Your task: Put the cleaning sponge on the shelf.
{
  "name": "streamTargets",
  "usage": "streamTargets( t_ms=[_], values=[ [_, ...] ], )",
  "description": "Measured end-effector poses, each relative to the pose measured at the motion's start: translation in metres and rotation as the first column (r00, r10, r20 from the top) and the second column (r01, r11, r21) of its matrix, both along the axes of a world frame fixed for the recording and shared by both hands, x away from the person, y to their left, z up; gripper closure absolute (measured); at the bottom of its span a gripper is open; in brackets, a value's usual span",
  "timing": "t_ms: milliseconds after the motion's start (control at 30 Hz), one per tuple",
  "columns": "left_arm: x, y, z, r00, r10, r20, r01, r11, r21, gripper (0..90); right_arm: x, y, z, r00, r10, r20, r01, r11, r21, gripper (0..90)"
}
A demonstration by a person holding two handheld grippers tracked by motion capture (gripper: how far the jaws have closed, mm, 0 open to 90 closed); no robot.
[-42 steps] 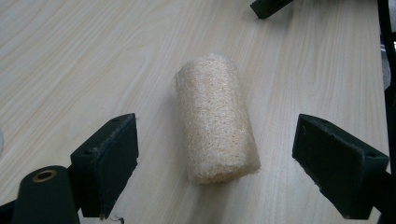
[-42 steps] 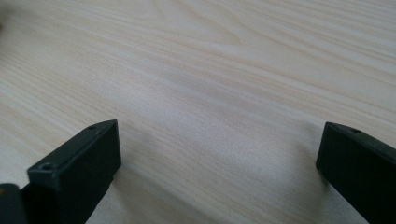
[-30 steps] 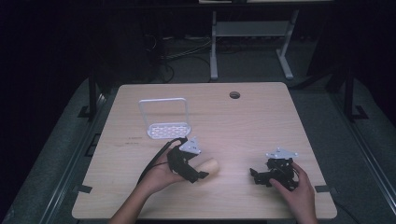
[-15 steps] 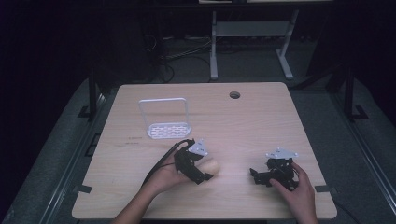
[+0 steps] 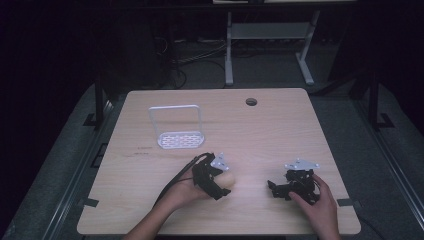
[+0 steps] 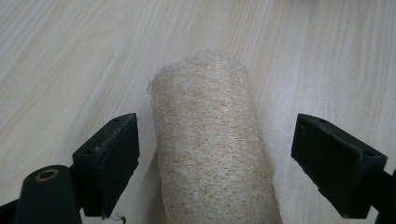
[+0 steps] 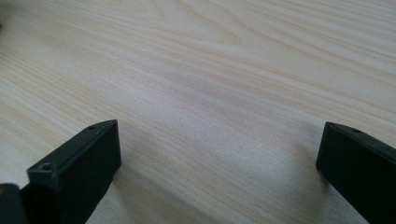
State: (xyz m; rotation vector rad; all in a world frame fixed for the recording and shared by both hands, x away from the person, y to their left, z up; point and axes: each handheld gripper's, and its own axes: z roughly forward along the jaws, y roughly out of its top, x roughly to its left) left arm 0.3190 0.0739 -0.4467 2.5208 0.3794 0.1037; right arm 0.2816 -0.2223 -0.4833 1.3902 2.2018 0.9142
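A pale beige loofah roll (image 5: 228, 179) lies on the wooden table (image 5: 270, 135) near its front edge. My left gripper (image 5: 219, 186) is open and down at the roll, one jaw on each side. In the left gripper view the fibrous loofah roll (image 6: 210, 140) runs lengthwise between the two black jaws of the left gripper (image 6: 224, 163), with a gap on both sides. My right gripper (image 5: 278, 189) rests on the table at the front right, held by a hand. It is open, and the right gripper (image 7: 215, 172) has bare wood between its jaws.
A small white wire rack (image 5: 177, 139) with a perforated base stands on the table's left half, behind the left hand. A round cable hole (image 5: 251, 101) sits near the far edge. Beyond the table are a dark floor and a white stand's legs (image 5: 267, 45).
My left gripper has slid to the right onto the loofah roll, so its jaws now straddle it. The right gripper has stayed where it was.
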Motion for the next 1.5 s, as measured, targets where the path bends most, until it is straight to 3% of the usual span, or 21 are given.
streamTargets(
  t_ms=[467,733,1000,1500],
  values=[
    [0.0,0.0,-0.002,0.9999,0.015,-0.006,-0.015,0.9997,0.018,25.9,0.0,0.0,0.0,1.0,0.002,0.0,-0.002,1.0,0.001,0.0],
    [-0.001,0.0,-0.001,0.9998,0.017,-0.003,-0.017,0.9997,0.015,38.4,0.0,0.0,0.0,1.0,0.003,0.0,-0.003,1.0,0.0,0.0],
    [0.0,0.001,-0.001,0.9998,0.016,-0.009,-0.016,0.9997,0.02,40.3,0.0,0.0,0.0,1.0,0.003,0.0,-0.003,1.0,0.0,0.0],
    [-0.001,0.015,0.009,0.999,0.042,-0.018,-0.042,0.999,-0.017,40.6,0.0,0.0,0.0,1.0,0.002,0.0,-0.002,1.0,0.001,0.0]
  ],
)
